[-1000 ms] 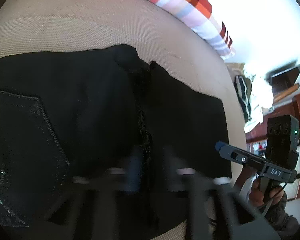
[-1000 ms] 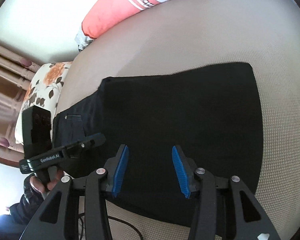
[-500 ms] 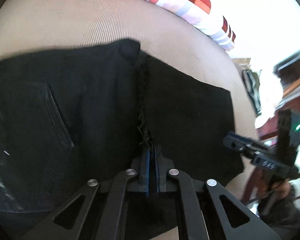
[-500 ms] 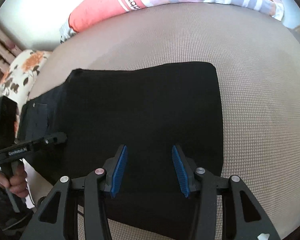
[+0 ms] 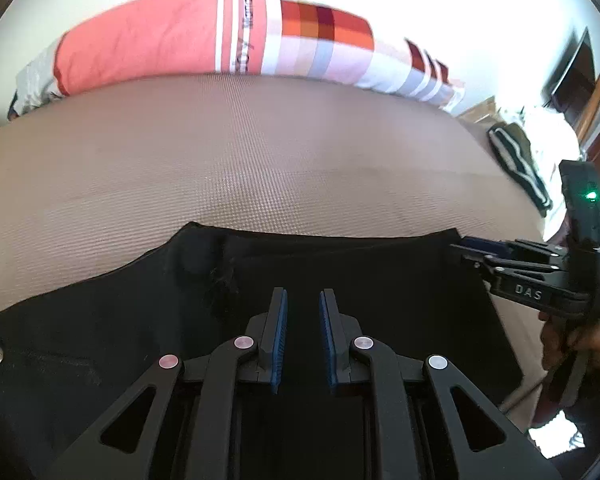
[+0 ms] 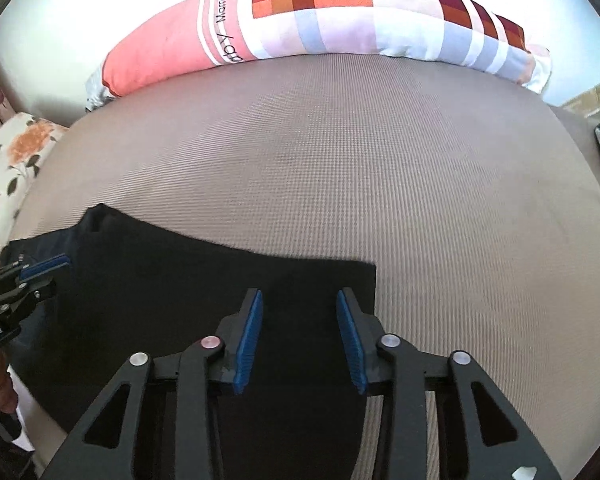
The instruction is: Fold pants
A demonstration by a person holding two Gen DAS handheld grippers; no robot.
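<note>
- The bed (image 5: pixel 260 152) fills the middle of both views, a wide tan surface with a fine woven grid texture, bare from the pants up to the pillow along the top of each frame.
- The pants (image 5: pixel 380 280) lie flat across the lower half of the left wrist view, black and matte, with a straight far edge, a squared corner at the right and a rumpled, frayed seam left of centre. In the right wrist view the same pants (image 6: pixel 180 280) fill the lower left, their far edge slanting down to a sharp corner at centre, with open bed to the right of it.
- The pillow (image 6: pixel 300 20) is long and rounded, coral pink at its left end and white with orange, red and pale blue squares toward the right.
- A floral cushion (image 6: pixel 8 168) sits at the left edge of the right wrist view, beside the bed.
- The left gripper (image 5: pixel 303 340) is over the pants, its blue ribbed pads parted by a narrow gap with nothing between them.
- The right gripper (image 6: pixel 299 336) is above the pants near their right edge, spread wide and empty.
</note>
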